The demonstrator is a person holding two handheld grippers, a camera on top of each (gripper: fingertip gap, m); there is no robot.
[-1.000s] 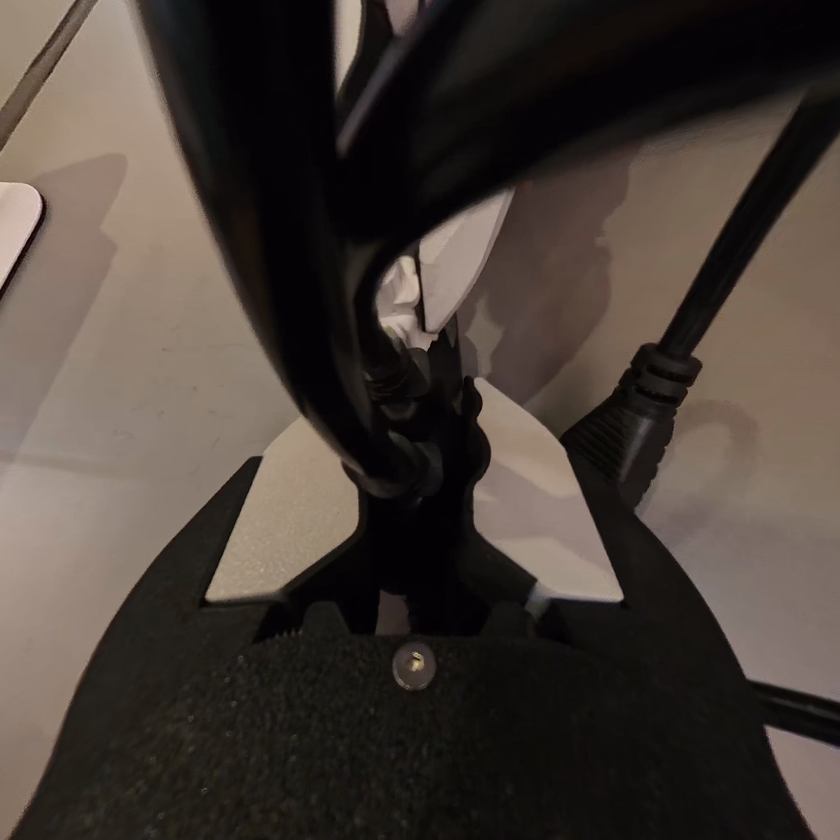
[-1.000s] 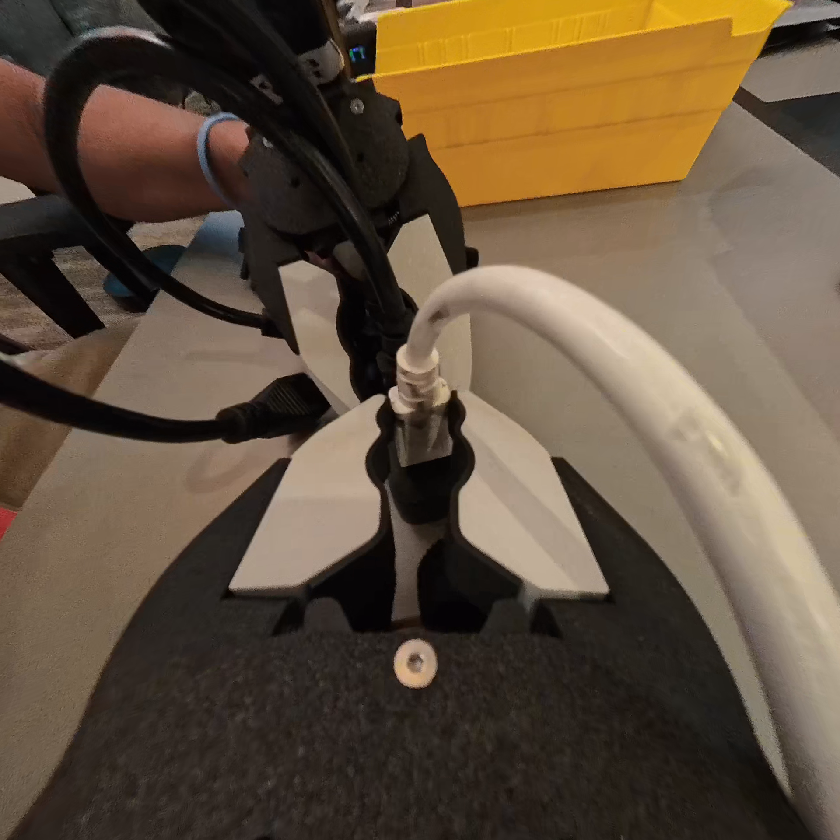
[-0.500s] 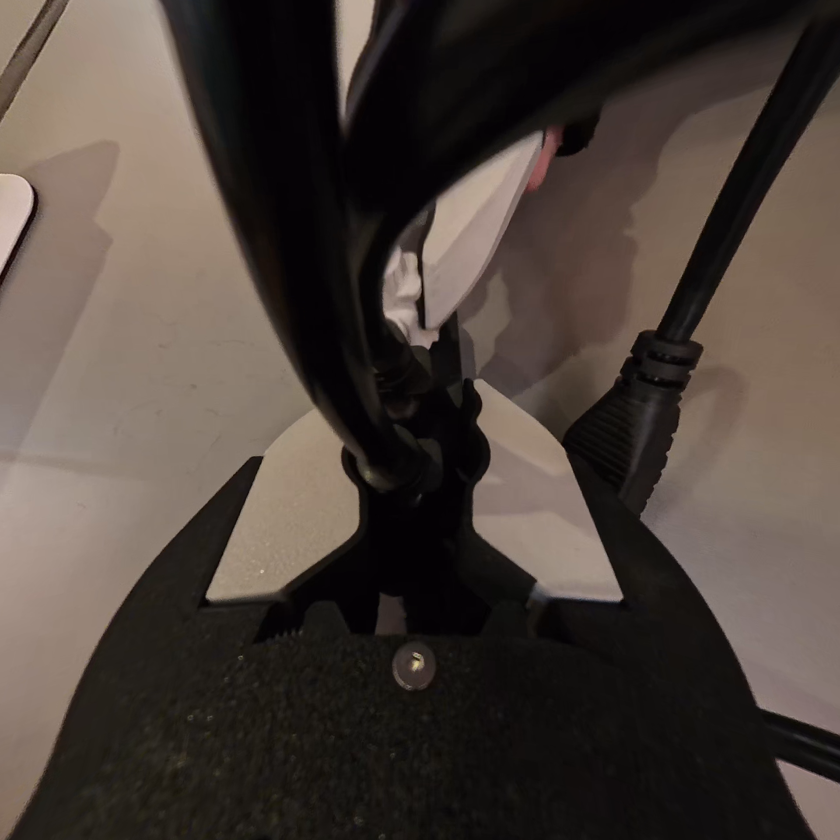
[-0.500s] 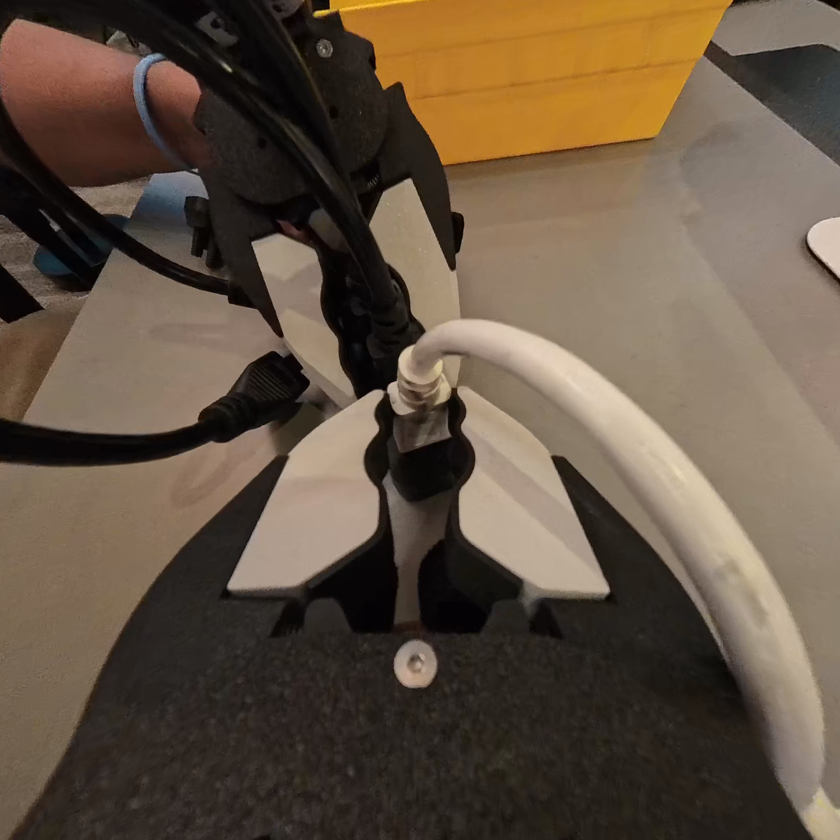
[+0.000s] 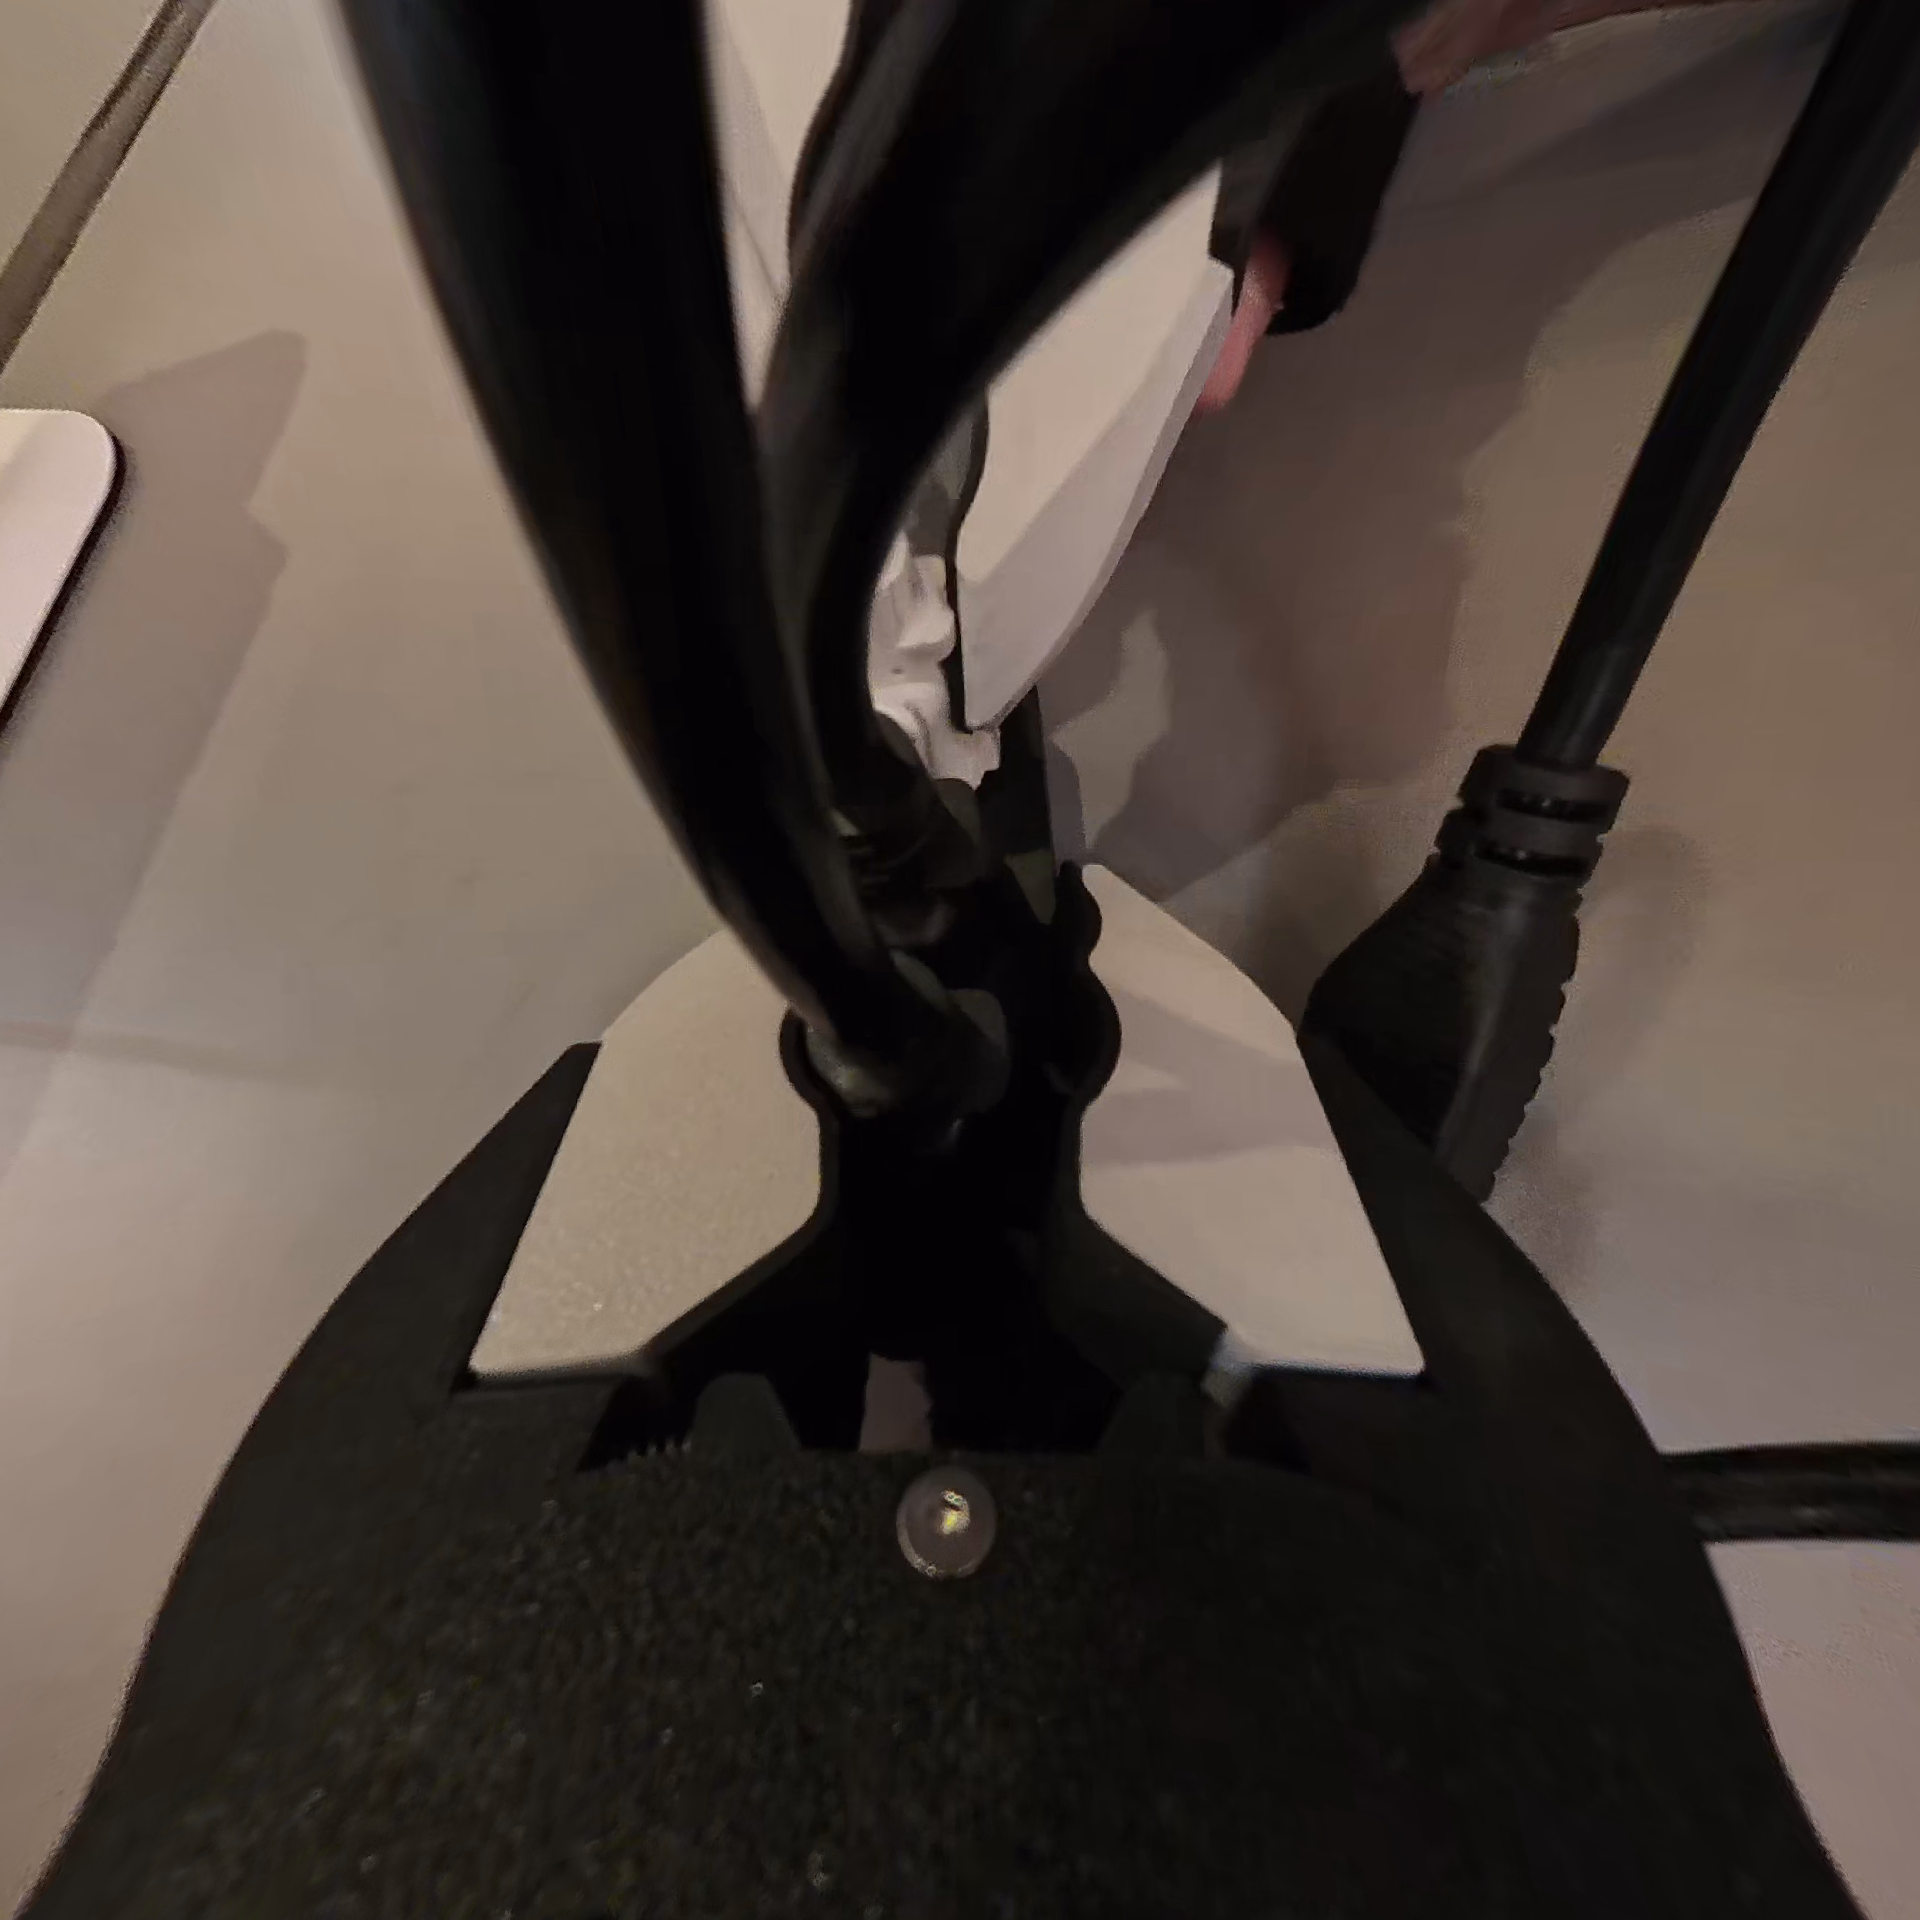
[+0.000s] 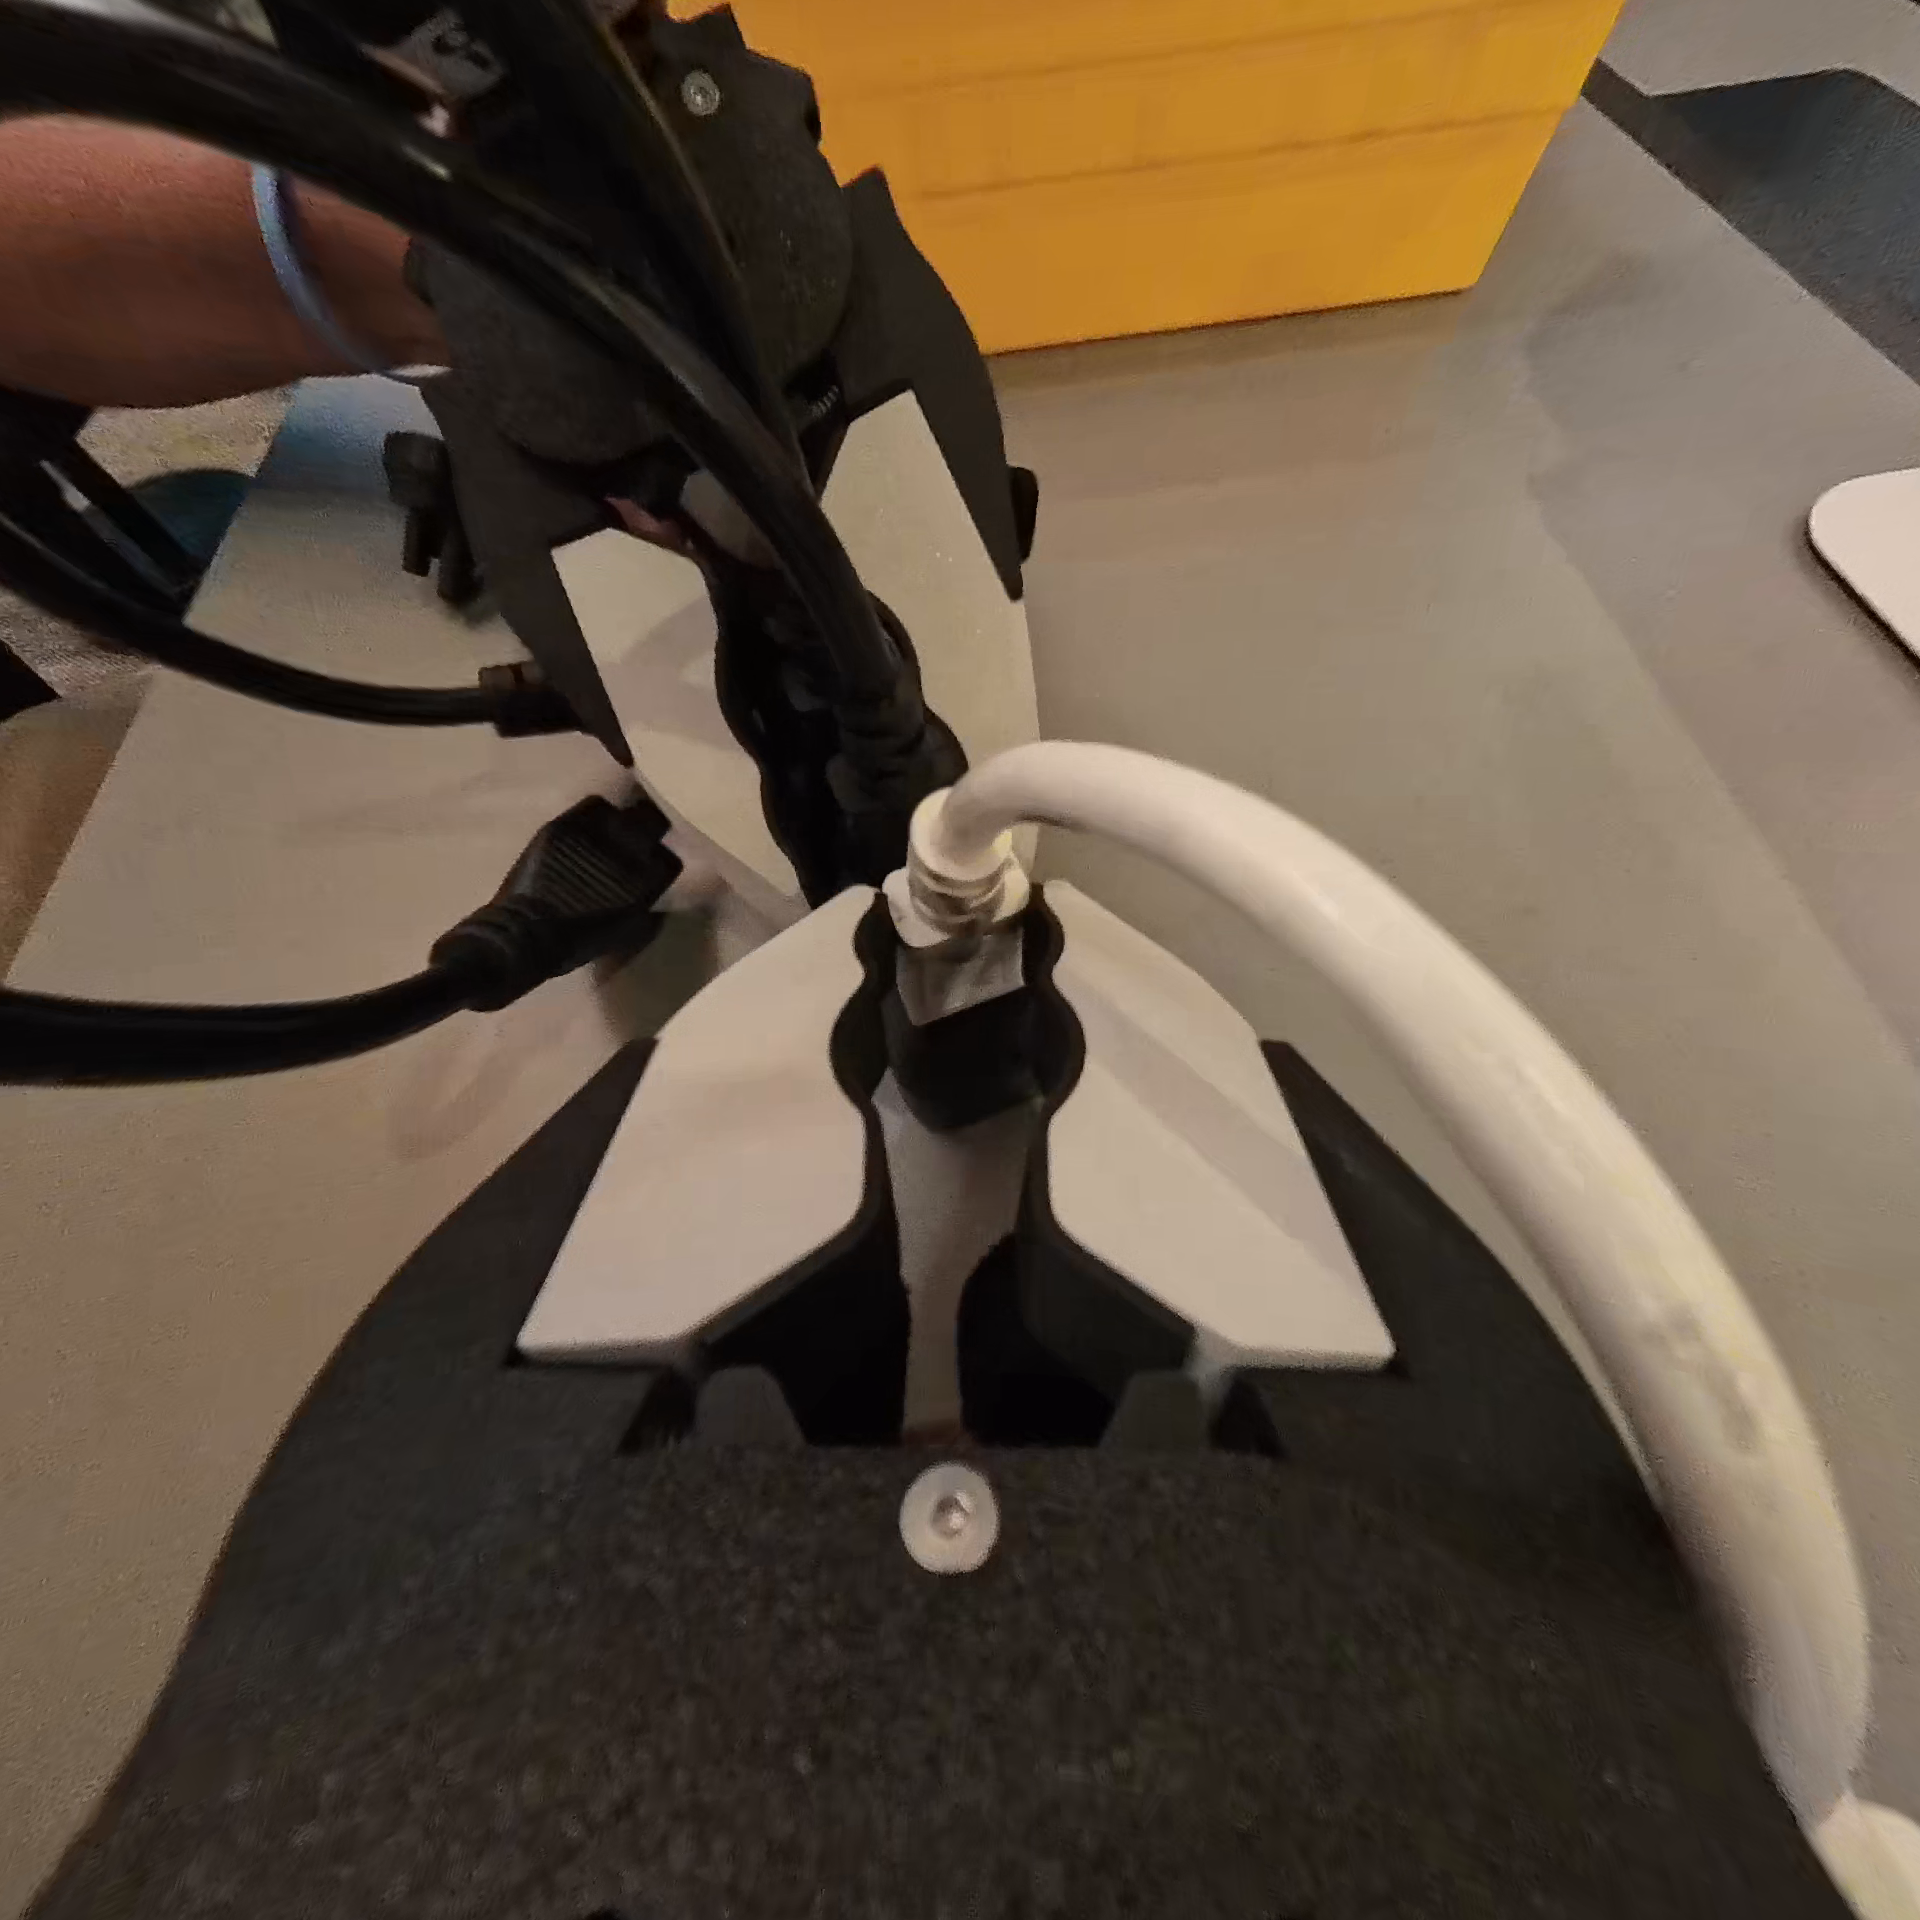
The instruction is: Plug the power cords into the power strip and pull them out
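Note:
My left gripper (image 5: 935,935) is shut on the plug end of a black power cord (image 5: 894,842), whose loops (image 5: 582,416) hang across the left wrist view. My right gripper (image 6: 961,914) is shut on the ribbed end of a thick white cord (image 6: 1351,997) that arcs off to the right. The two grippers face each other tip to tip just above the grey table. The left gripper (image 6: 821,862) shows beyond my right fingertips, and a right finger (image 5: 1070,499) shows in the left wrist view. I cannot see where the two cord ends meet.
A second black plug (image 6: 582,873) lies loose on the table (image 6: 1455,623) beside the grippers; it also shows in the left wrist view (image 5: 1455,987). A yellow bin (image 6: 1195,177) stands at the back. A white flat object with a rounded corner (image 6: 1870,561) lies at the right edge. A person's forearm (image 6: 156,260) is at the left. Both grippers' tips are close together, under 4 cm apart.
Both grippers stay shut on their cords. In the right wrist view the left gripper and yellow bin have drawn closer and shifted; the black loops have swung slightly.

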